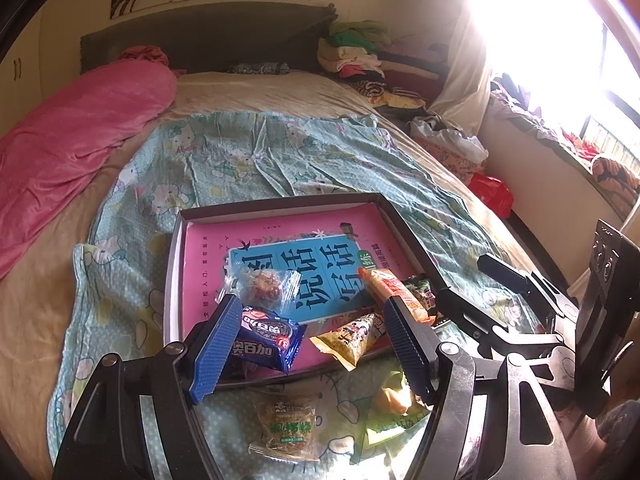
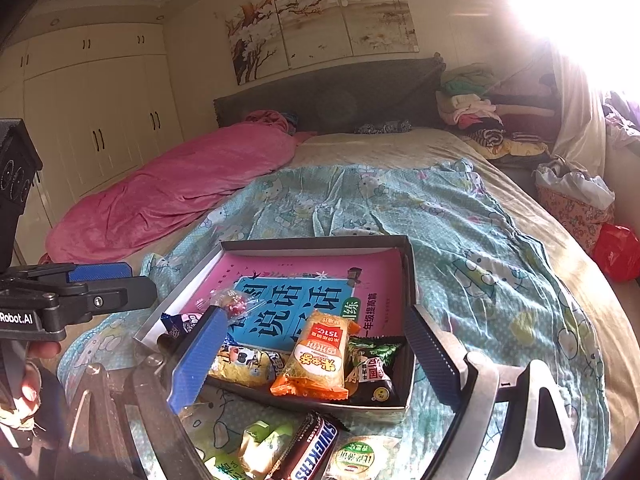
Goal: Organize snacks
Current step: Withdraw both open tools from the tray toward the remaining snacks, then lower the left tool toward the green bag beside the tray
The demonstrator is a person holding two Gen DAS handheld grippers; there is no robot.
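1. Both tools are empty: the left gripper [image 1: 308, 344] hangs half-spread, the right gripper [image 2: 312, 364] wide. The loose snacks, the Snickers bar [image 2: 310, 450] among them, lie on the quilt [image 2: 480, 240] right under the right one, easy to crush.
2. The shallow box [image 2: 404, 404] already holds several packets; its low wall could catch a finger and tip it.
3. The orange packet [image 2: 316, 356] sits on top and might slide.

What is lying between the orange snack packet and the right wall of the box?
In the right wrist view, a green-wrapped snack and a dark packet lie between the orange packet and the box wall.
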